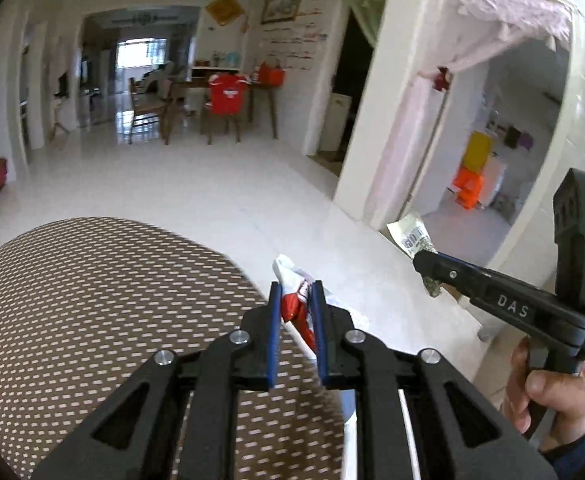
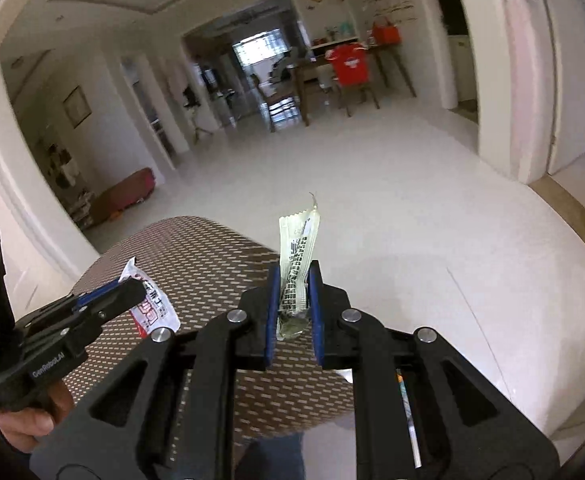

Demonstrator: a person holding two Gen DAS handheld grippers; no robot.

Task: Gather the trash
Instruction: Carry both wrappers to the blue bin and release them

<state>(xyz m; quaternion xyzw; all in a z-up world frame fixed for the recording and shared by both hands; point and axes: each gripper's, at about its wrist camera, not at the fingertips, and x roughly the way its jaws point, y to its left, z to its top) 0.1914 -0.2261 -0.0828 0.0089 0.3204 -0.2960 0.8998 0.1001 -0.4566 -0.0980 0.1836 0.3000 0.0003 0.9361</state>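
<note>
Both tongs are clamped down tight, each with a piece of trash pinched between its blue pads! Left gripper (image 1: 297, 294) first: its jaws are squeezed nearly together on a crumpled red-and-white wrapper (image 1: 298, 308), which bunches up between the pads and pokes out past the tips, white edge on top. Over on the right gripper (image 2: 294, 280), the jaws are pressed onto a thin pale sachet (image 2: 297, 256) printed with black bars and text; it stands up tall between the pads, its torn top curling, a scrunched greyish end sitting low in the gap. Each tool shows up in the other's camera too (a nice cross-check): from the left wrist the right gripper comes in from the right edge with the sachet sticking out of its tip, a hand (image 1: 548, 388) wrapped round its handle and a small green light glowing on its body. From the right wrist the red-and-white wrapper hangs from the left tool at lower left. Beneath both sits a brown cushion (image 1: 92, 320) dotted with pale dashes, and beyond it a glossy white floor (image 2: 372, 184) runs back to a dining table (image 2: 332, 58) with a red shirt (image 1: 228, 94) draped over a chair.
</note>
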